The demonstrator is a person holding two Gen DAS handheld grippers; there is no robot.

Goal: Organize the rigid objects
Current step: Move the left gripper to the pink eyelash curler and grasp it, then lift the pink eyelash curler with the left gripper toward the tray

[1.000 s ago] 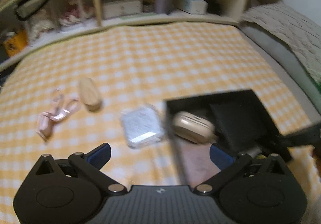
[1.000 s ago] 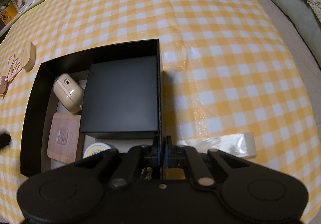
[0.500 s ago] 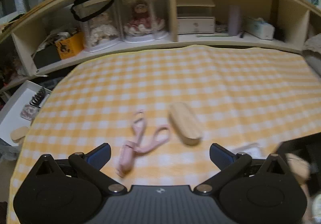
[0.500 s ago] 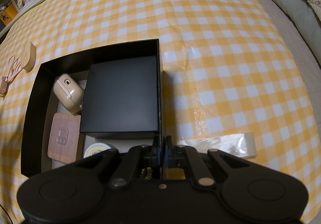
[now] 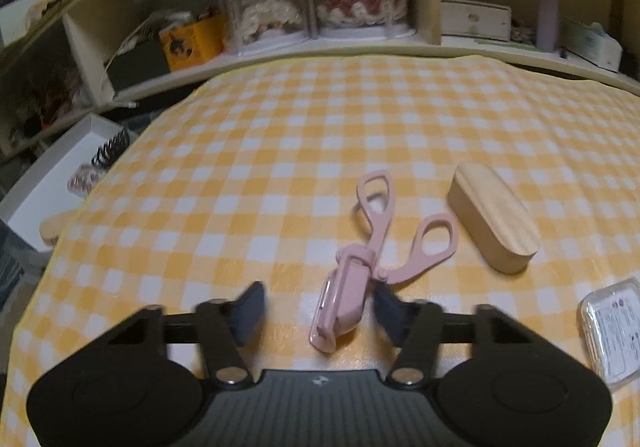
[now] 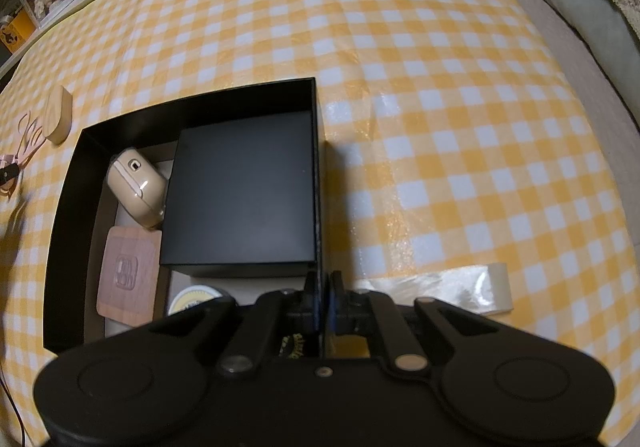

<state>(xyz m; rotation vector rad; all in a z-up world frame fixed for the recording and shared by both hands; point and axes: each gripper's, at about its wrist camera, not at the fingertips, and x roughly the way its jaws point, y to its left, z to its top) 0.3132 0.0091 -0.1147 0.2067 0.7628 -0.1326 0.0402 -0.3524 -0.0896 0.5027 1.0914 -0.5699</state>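
Observation:
In the left wrist view a pink eyelash curler (image 5: 360,263) lies on the yellow checked cloth, its head between the open fingers of my left gripper (image 5: 320,309). A wooden oval case (image 5: 492,223) lies to its right, a clear plastic packet (image 5: 612,327) at the right edge. In the right wrist view my right gripper (image 6: 320,299) is shut on the right wall of the black box (image 6: 316,183). The box holds a smaller black box (image 6: 244,191), a beige earbud case (image 6: 138,187), a wooden coaster (image 6: 128,271) and a yellow round tin (image 6: 196,297).
Shelves with dolls in clear cases (image 5: 352,3) and small drawers (image 5: 474,19) run along the far edge. A white tray (image 5: 60,183) with hair clips sits off the table's left side. A grey cushion (image 6: 572,3) borders the right. A clear tape strip (image 6: 460,287) lies on the cloth.
My left gripper has swung left, away from the black box, and come down over the pink eyelash curler with its fingers narrowed around it. The right gripper has stayed clamped on the box wall.

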